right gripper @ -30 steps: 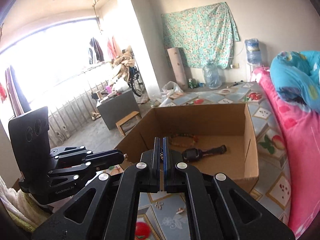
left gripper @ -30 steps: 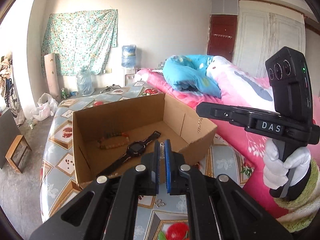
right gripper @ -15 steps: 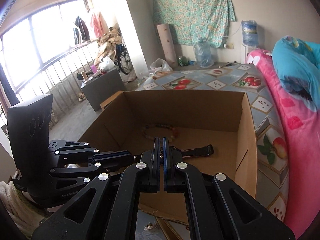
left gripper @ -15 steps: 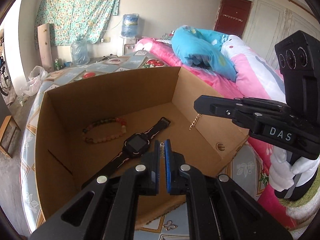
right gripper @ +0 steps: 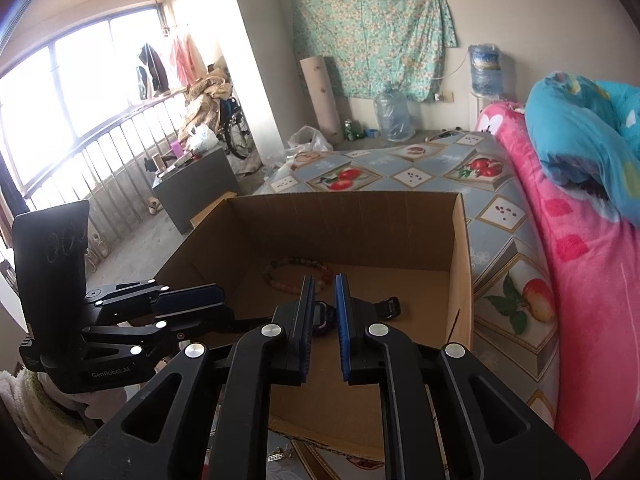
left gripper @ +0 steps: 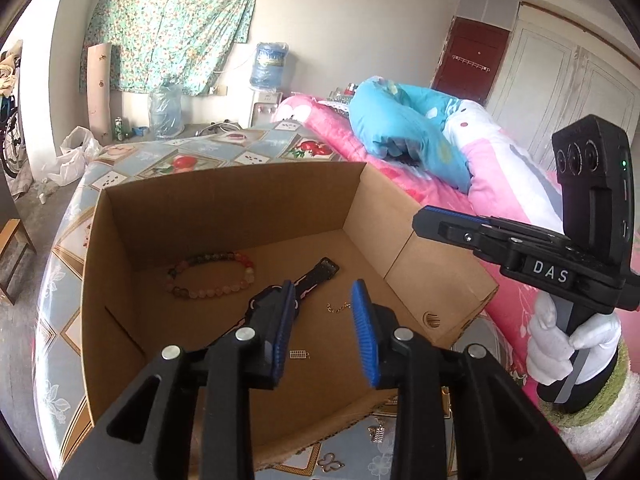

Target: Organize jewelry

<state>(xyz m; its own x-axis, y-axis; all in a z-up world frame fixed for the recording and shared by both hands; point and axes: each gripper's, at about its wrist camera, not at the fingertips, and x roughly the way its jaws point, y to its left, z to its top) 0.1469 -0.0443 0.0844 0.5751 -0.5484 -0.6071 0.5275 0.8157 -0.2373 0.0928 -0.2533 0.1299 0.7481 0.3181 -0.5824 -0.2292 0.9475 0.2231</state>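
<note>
An open cardboard box [left gripper: 440,276] holds a bead bracelet [left gripper: 212,276], a black watch [left gripper: 320,270], a thin gold chain [left gripper: 338,308] and a small gold pendant [left gripper: 299,355]. My left gripper [left gripper: 322,296] hangs over the box's near side, its jaws opening with nothing between them. My right gripper [left gripper: 424,222], held by a white-gloved hand [left gripper: 552,344], reaches over the right wall. In the right wrist view the right gripper [right gripper: 324,280] has its jaws opening, empty, above the watch [right gripper: 320,316] and bracelet [right gripper: 296,274]; the left gripper [right gripper: 208,296] is at the left.
The box [right gripper: 460,240] stands on a fruit-patterned cloth [right gripper: 516,304]. Small loose charms [left gripper: 378,434] lie on the cloth in front of the box. A pink blanket [right gripper: 592,320] and blue pillow [left gripper: 408,132] lie along the right. Left of the table are a floor and railing.
Both grippers moved forward over the box and their jaws parted. The gold chain that hung from the right gripper and the small piece in the left now lie on the box floor.
</note>
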